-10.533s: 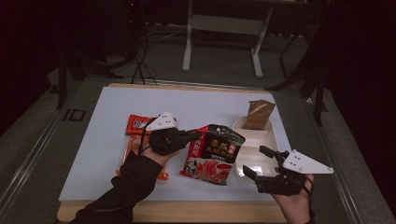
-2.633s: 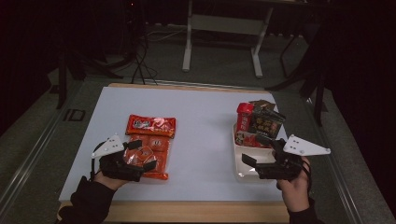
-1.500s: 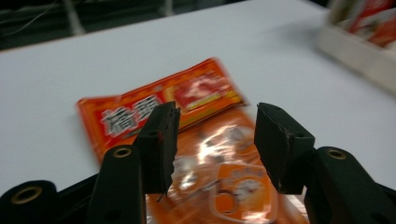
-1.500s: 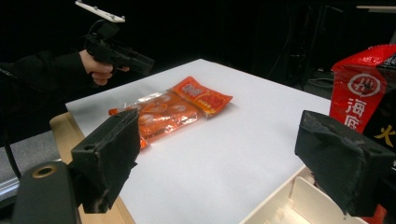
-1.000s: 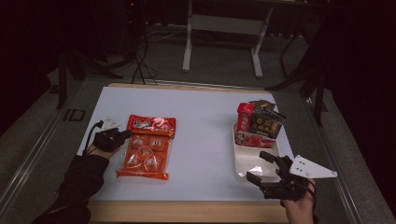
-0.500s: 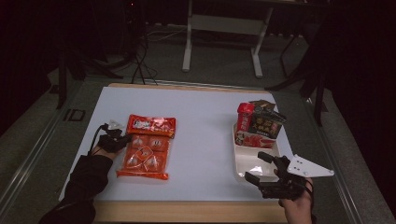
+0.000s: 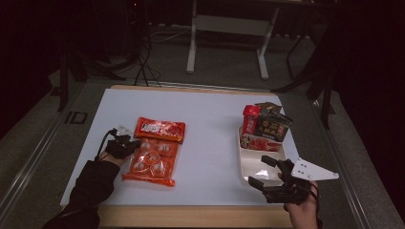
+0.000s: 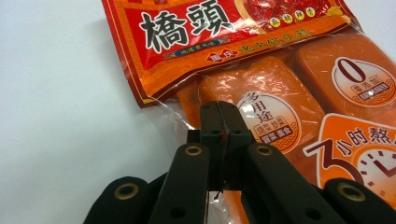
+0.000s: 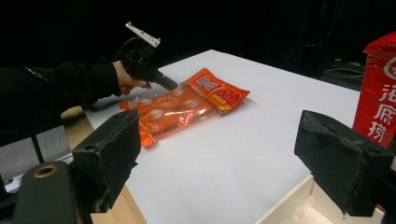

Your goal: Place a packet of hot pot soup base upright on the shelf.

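Observation:
An orange packet of wrapped blocks (image 7: 155, 153) lies flat at the table's left. My left gripper (image 7: 135, 143) is shut, its tips resting on the packet's left edge. In the left gripper view the jaws (image 8: 219, 112) meet over the clear film beside an orange block of the packet (image 8: 280, 70), and I see nothing between them. My right gripper (image 7: 260, 171) stands open at the near end of a white tray (image 7: 242, 162). Its jaws (image 9: 219, 144) frame bare table, and farther off are the left gripper (image 9: 173, 85) and the packet (image 9: 182, 109).
Standing in the tray's far end are a red packet (image 7: 250, 119) and a dark packet (image 7: 273, 126), with a red-and-white one (image 7: 260, 142) in front. The red packet (image 9: 378, 88) rises at the right in the right gripper view. Dark floor and stand legs surround the white table (image 7: 210, 124).
My left gripper has crept a little to the right, from beside the orange packet onto its left edge. The right gripper has stayed by the tray.

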A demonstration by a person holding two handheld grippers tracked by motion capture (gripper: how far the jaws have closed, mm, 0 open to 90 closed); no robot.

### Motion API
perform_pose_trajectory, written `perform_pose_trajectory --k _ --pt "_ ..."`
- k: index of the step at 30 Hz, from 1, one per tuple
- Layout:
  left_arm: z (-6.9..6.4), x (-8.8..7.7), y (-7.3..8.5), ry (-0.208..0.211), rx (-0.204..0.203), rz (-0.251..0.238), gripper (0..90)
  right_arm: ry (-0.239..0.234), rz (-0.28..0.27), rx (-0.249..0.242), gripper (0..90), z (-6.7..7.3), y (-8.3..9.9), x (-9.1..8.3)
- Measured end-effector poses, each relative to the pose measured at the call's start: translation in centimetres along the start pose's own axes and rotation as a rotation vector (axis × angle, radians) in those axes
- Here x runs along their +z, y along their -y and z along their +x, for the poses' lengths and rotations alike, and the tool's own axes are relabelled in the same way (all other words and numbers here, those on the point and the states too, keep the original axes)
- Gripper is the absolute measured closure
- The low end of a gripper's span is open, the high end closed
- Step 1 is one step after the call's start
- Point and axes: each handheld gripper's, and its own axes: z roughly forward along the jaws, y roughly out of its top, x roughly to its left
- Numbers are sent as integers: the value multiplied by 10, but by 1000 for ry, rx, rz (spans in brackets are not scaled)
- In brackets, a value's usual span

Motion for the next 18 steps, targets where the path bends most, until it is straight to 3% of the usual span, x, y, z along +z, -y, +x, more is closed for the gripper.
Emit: perform_pose_trajectory --k 4,12,18 --pt "-10 4 -3 30 12 -3 900 -3 1 6 144 0 0 0" --pt "-38 13 -12 82 81 8 900 -8 0 1 144 0 0 -1" --pt "-48 15 -15 132 106 17 900 -8 -3 5 144 0 0 -2"
